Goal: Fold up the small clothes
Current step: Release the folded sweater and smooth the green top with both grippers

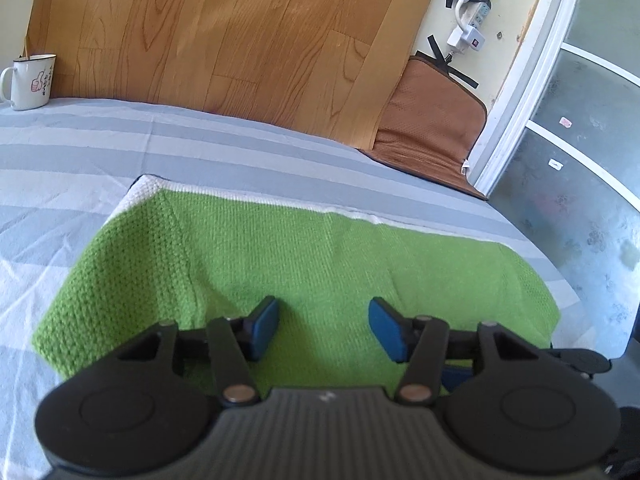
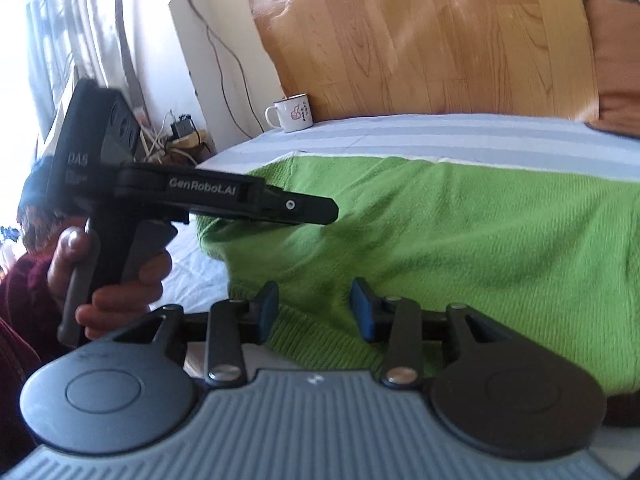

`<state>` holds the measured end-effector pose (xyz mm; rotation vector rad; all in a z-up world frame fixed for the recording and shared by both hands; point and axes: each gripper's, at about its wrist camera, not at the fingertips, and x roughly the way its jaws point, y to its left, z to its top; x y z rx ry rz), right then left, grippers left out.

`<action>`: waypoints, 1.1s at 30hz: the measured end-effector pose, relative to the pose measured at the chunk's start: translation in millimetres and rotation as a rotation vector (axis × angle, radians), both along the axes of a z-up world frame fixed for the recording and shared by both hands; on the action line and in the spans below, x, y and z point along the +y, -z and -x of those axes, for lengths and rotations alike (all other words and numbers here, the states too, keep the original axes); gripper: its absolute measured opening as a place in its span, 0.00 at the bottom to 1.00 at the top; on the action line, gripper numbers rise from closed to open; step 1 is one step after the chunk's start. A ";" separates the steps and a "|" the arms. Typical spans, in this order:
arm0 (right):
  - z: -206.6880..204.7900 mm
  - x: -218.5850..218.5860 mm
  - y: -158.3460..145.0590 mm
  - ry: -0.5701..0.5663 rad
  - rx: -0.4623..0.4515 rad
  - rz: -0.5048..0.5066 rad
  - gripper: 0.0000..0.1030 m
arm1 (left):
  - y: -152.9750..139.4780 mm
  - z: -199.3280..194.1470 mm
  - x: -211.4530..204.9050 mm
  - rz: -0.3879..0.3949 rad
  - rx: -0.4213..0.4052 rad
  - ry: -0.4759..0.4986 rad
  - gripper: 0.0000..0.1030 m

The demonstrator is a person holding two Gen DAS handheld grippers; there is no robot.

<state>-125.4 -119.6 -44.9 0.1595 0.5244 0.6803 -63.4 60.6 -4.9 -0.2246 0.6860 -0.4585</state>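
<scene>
- Striped grey-and-white bedding [image 1: 100, 152] is my work surface, with a wood-grain sheet [image 1: 224, 32] leaning against the wall behind it and a brown mat [image 1: 432, 120] at the far right corner.
- On the bedding lies the green knitted garment [image 1: 304, 264], already doubled over by the look of it: a white knit strip [image 1: 256, 197] peeks out along its far edge, which I take to be a lower layer or trim.
- I have the left gripper [image 1: 324, 330] low over the garment's near side, jaws spread wide with the blue pads [image 1: 265, 326] apart and nothing between them. I judge it is poised to pinch the near edge for the next fold.
- My right gripper [image 2: 314, 310] sits at the near-left hem of the same garment [image 2: 460, 240], jaws likewise well open and gripping nothing; the hem lies just between and below the pads.
- From the right wrist view I see the left gripper [image 2: 320, 210] from the side, held in the left hand [image 2: 116, 280], hovering over the cloth. It crosses the space ahead of my right tool, so the two could knock if both close in.
- An enamel mug [image 1: 30, 82] stands at the far corner, well apart from the garment.
- Cables and a power strip [image 1: 478, 14] stay on the wall, out of reach.
</scene>
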 end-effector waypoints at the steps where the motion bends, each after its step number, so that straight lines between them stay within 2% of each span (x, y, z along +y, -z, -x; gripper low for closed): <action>1: -0.9 -1.2 0.3 -0.001 0.006 -0.015 0.44 | -0.4 1.0 -0.8 -0.002 -0.002 -0.001 0.51; 4: 1.5 -2.8 -5.4 0.004 -0.010 -0.023 0.47 | -1.6 1.4 -1.4 -0.001 0.000 -0.003 0.51; 7: 8.1 -12.5 -14.0 0.077 -0.081 -0.044 0.50 | -3.3 0.4 0.6 0.017 0.011 -0.006 0.51; 9: 7.5 -20.4 -16.8 0.143 -0.098 -0.057 0.64 | -3.9 0.1 2.4 0.031 0.019 -0.011 0.52; 11: 2.3 -28.6 -12.0 0.200 -0.066 -0.069 0.75 | -3.7 -0.1 3.9 0.048 0.026 -0.013 0.55; 14: -10.3 -34.2 2.1 0.238 0.035 -0.102 0.79 | -3.8 -0.8 4.2 0.062 0.036 -0.014 0.58; 17: -7.3 -37.6 7.0 0.249 0.041 -0.198 0.89 | -3.5 -0.3 4.1 0.066 0.039 -0.015 0.59; 21: -4.8 -40.2 10.3 0.276 0.035 -0.275 0.91 | -2.9 0.6 4.7 0.086 0.044 -0.017 0.62; 25: 0.7 -45.6 10.4 0.352 0.009 -0.320 0.89 | -1.7 -0.4 5.9 0.135 0.054 0.012 0.80; 30: -3.0 -38.7 7.8 0.331 0.009 -0.257 0.91 | -2.0 2.6 -8.6 0.074 0.029 0.039 0.92; 33: -3.2 -37.6 8.0 0.317 0.005 -0.234 0.92 | -1.7 2.1 -11.9 0.069 0.028 0.048 0.98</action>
